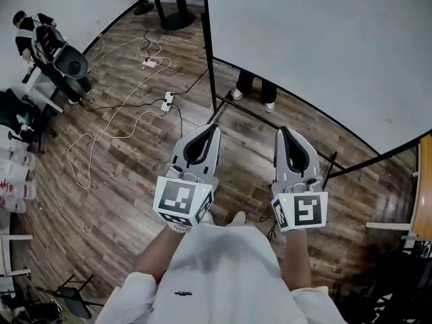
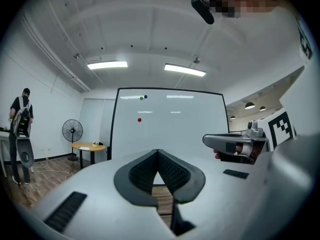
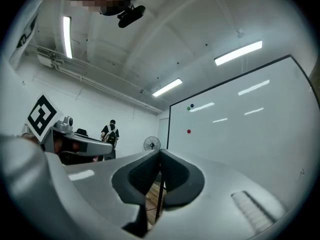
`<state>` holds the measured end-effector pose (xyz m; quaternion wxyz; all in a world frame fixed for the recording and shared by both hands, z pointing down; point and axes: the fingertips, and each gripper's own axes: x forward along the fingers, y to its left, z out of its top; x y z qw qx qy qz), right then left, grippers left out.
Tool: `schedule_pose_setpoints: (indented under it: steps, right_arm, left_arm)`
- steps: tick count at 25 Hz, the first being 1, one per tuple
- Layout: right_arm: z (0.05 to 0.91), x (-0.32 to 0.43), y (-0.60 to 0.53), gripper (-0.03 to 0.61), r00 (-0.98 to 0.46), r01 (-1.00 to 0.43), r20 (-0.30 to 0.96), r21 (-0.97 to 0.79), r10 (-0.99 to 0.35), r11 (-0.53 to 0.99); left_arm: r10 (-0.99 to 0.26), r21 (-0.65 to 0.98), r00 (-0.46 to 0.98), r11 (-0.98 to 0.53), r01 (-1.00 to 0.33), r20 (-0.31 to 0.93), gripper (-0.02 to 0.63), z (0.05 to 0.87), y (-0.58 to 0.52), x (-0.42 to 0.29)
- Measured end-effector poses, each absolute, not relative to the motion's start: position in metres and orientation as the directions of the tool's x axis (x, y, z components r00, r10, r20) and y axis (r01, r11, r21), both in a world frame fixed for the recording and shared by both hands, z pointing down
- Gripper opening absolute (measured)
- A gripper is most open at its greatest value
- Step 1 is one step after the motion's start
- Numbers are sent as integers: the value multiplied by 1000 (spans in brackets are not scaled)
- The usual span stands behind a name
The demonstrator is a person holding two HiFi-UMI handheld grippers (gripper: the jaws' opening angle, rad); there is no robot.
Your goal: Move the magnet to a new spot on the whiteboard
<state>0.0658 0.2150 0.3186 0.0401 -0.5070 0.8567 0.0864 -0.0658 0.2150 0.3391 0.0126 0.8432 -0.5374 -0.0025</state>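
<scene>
Nearest in head view: person in white long-sleeved top (image 1: 216, 268), both arms out front over dark wood-plank floor (image 1: 101, 194).

L gripper (image 1: 214, 129), grey shell w/ black ribbed pads & marker cube at rear: jaws fully closed, pads meeting at tips, nothing btwn them. R gripper (image 1: 281, 131) is alongside, near L but not touching: jaws likewise closed tip to tip, empty. Both point fwd toward the board, well apart from it.

On floor to the left, loose white cables (image 1: 115, 113) run btwn white power strips (image 1: 167, 101).

Ahead: large white whiteboard on black-framed stand (image 2: 170, 134), upright, facing both grippers. Small round red magnet (image 2: 139, 119) sits on board's upper-left area, on its own. Above it, close to top edge, small round green magnet (image 2: 141, 98) & small round blue magnet (image 2: 145, 97) sit just beside each other, blue on the right; can't tell if they touch. Rest of board looks blank bar light reflections.

Behind board's base in head view: legs in dark trousers w/ light shoes (image 1: 255, 90).

Farther back, left of board: round wooden table on black pedestal (image 2: 88, 146), black standing fan (image 2: 72, 131), then person w/ backpack (image 2: 21, 119) by left wall. Overhead: two long ceiling strip lights (image 2: 185, 70), lit.
</scene>
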Motion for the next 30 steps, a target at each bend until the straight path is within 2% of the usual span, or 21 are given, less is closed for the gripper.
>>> schedule_pose_setpoints:
  steps: [6,14,30]
  right_arm:
    - [327,84,203,11,-514,-858,-166,97,-841,505]
    - [330,91,159,11,-522,-853,-159,110,-838,511]
    - [302,59,-57,11,-419,-907,-184,122,-889,402]
  left_arm:
    - [-930,8,367,-367,-930,0,6,343,211,-56]
    - [-929,22,369,-369,-929,-27,6,336,164,-48]
    - [-886,26,457,-460,-887,-76,6,309,-57,-78]
